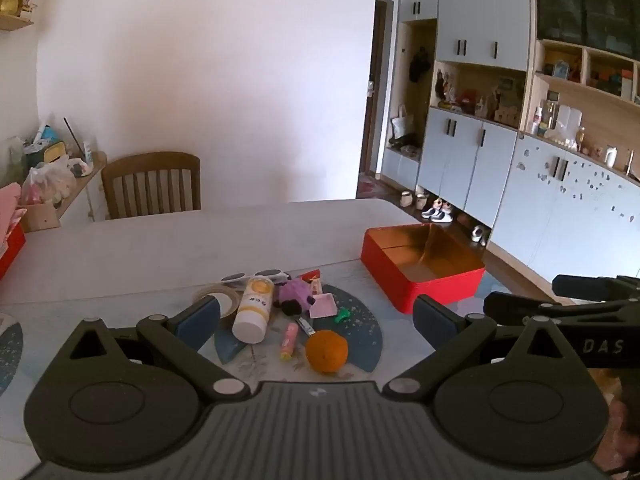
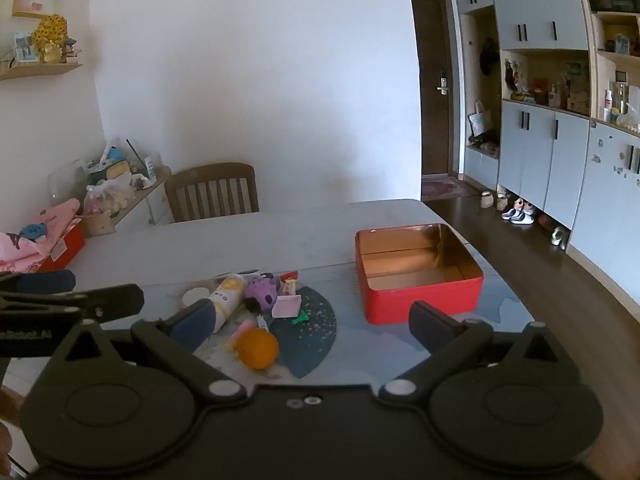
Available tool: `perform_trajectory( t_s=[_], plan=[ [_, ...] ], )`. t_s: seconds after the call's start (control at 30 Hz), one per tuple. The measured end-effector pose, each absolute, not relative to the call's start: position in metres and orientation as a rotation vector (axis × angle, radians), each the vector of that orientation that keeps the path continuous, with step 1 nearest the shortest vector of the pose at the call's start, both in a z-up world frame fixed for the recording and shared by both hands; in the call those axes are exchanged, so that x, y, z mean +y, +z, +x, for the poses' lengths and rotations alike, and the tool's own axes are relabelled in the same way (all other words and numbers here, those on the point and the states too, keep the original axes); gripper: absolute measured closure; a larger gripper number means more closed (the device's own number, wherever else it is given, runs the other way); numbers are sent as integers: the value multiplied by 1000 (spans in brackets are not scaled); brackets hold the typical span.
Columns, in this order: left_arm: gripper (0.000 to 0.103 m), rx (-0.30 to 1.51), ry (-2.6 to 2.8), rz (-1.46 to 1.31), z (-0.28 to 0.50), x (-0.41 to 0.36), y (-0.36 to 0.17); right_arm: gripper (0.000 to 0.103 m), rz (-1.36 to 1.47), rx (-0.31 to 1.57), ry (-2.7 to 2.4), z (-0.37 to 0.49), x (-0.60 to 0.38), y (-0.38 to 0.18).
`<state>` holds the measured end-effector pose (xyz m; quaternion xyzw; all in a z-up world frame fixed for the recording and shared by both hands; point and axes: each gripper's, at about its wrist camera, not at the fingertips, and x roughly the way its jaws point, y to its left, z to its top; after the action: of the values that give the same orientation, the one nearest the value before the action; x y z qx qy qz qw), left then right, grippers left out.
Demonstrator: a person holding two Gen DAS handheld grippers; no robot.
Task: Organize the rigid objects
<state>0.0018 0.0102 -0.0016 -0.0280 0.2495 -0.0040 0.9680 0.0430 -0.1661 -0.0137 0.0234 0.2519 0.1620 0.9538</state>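
Black fingers of the left gripper fill the bottom of the left wrist view, spread as wide as they go and holding nothing. Just beyond them, on a pale table, lies one loose pile of small things: one orange, one white bottle with a yellow label on its side, one pink tube, one purple toy, one pink square dish, one green clip and one roll of tape. One open red box sits apart to the right, close to the table's right edge, with bare tabletop behind the pile. One wooden chair stands at the far edge. The other gripper's arm shows at the right margin.

From the right wrist view, the right gripper is likewise spread fully with nothing between its fingers. The orange and the pile lie ahead to the left; the red box sits straight ahead, empty, near the table's right edge, floor beyond
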Motion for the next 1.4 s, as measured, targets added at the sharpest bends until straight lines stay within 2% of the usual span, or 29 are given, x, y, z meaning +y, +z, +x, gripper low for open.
perform_trajectory(
  t_s=[1.03,1.4],
  plan=[
    [0,475,49,-40,3,18,3,0,29,529,368,50,-156,-13],
    [0,489,91,-56,24,24,-9,0,26,581,424,80,-149,-26]
  ],
)
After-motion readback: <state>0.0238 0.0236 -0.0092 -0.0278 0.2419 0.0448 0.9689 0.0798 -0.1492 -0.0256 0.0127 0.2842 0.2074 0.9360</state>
